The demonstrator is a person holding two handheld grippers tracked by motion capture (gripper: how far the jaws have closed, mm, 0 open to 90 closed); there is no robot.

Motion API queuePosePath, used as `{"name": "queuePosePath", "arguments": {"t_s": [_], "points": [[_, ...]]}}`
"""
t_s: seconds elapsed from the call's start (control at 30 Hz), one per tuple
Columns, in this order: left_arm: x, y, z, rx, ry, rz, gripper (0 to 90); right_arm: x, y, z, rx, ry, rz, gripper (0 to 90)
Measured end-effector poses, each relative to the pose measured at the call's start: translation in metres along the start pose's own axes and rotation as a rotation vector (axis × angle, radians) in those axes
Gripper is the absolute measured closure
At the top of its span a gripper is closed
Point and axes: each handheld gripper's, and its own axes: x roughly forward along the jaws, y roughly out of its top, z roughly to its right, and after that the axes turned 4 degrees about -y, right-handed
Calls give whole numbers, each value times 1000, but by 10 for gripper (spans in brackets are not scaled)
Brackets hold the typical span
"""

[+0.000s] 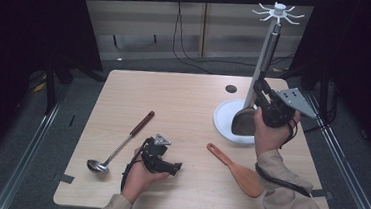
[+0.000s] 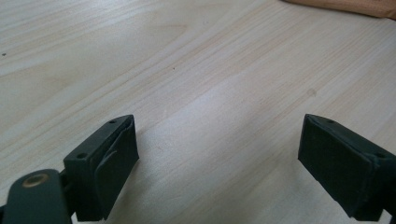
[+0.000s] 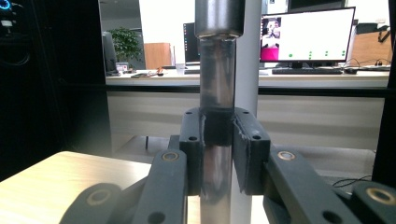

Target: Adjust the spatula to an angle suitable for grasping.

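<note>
Right gripper [image 3: 218, 154] clamps a dark-headed utensil's metal handle [image 3: 215, 93] upright near the table's right edge; it could slip, tipping the hook stand [image 1: 267, 50]. Left gripper [image 2: 219, 158] open, idle.

Beige sleeves [image 1: 293, 206], black tongs [image 1: 162, 159], grey 3-cornered plates, black cables

The table [image 1: 194, 100] middle is bare and easy to cross; the ladle [image 1: 120, 147] lies left, the spatula [image 1: 236, 171] right, the stand [image 1: 266, 55] at the far right.
</note>
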Motion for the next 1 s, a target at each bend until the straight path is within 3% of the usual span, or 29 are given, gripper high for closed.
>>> {"name": "queuePosePath", "arguments": {"t_s": [0.37,0.57,0.73,1.0], "points": [[2,-1,-1,-5,-6,14,117,9,-3,0,8,9,15,753],[1,-1,-1,-1,-6,4,117,10,-3,-1,-14,0,28,735],[1,-1,0,-5,5,12,117,7,0,-1,-18,4,66,702],[1,-1,-1,2,2,6,117,2,12,2,8,26,122,724]]}}
